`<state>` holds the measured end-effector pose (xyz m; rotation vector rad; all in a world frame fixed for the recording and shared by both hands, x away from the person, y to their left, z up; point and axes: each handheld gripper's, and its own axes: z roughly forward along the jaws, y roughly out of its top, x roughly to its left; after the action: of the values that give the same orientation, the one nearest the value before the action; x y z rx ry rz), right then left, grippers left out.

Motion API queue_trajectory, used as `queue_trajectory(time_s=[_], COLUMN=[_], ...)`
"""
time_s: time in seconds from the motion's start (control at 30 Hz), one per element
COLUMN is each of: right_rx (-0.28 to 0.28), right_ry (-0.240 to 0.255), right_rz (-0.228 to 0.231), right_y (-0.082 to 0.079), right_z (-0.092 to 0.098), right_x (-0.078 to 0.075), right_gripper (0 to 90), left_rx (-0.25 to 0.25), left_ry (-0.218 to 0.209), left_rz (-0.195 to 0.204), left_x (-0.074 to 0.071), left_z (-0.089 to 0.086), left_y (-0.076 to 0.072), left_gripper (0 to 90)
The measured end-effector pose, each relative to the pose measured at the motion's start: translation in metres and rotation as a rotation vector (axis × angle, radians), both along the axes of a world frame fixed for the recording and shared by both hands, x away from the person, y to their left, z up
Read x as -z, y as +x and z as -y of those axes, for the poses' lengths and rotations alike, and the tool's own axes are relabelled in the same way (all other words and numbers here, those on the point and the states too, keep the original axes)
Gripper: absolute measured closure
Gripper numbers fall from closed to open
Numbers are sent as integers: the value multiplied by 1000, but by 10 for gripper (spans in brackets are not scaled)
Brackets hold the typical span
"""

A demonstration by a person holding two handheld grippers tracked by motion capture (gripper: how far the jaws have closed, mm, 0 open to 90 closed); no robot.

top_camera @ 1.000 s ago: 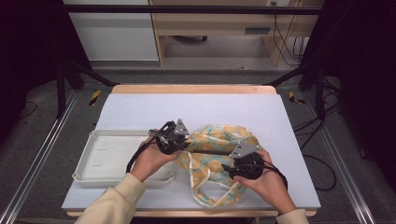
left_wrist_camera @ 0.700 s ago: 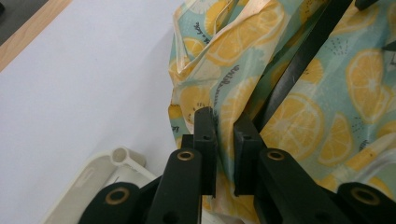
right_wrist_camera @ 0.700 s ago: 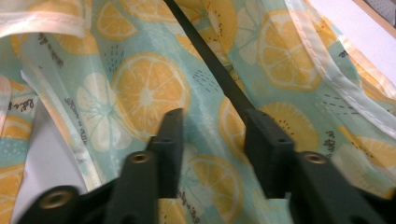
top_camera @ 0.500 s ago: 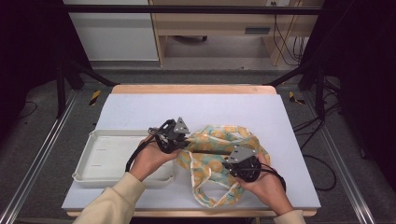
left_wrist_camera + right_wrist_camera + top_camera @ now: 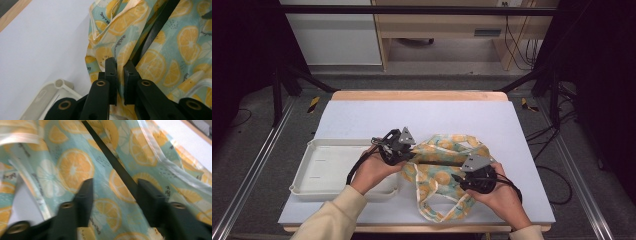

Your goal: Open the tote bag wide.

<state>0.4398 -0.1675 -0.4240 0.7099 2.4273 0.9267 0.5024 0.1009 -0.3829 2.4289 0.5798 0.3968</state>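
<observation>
A teal cloth tote bag (image 5: 439, 157) printed with orange slices lies crumpled on the white table, its handles (image 5: 442, 210) trailing toward the front edge. My left gripper (image 5: 412, 156) is at the bag's left edge. In the left gripper view the left gripper (image 5: 120, 68) is shut on a fold of the bag (image 5: 160, 62). My right gripper (image 5: 458, 178) is at the bag's right front. In the right gripper view the right gripper (image 5: 116, 195) has its jaws apart. They have just been opening, and bag fabric (image 5: 72, 170) lies between them unpinched. A dark straight strip (image 5: 112, 162) crosses the cloth.
A shallow white plastic tray (image 5: 324, 170) sits on the table's left front, close under my left forearm. Its corner (image 5: 57, 86) also appears beside the bag in the left gripper view. White table surface (image 5: 422, 117) stretches behind the bag to a wooden back edge.
</observation>
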Motion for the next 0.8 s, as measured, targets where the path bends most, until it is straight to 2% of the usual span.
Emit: queue_trajectory(time_s=[0.1,0.27,0.43,0.57,0.7,0.8], right_rx=[-7,-12,-26,-42,-57,-63], right_ry=[-10,-21,-34,-37,-30,-13], right_rz=[-7,-21,-9,6,32,36], right_y=[2,6,5,-1,-9,-11], right_z=[-3,-6,-6,-5,-1,0], right_x=[4,7,8,7,4,1], right_gripper=[358,360,478,637,863,893], left_rx=[-4,5,6,5,4,4], left_ry=[-6,-5,-9,-12,-19,-10], left_rz=[4,-2,-4,-4,-6,-9], left_x=[-1,-2,-3,-4,-4,-2], left_z=[1,2,1,0,1,3], left_y=[0,0,-1,-2,-2,-2], left_gripper=[850,852,854,855,857,860])
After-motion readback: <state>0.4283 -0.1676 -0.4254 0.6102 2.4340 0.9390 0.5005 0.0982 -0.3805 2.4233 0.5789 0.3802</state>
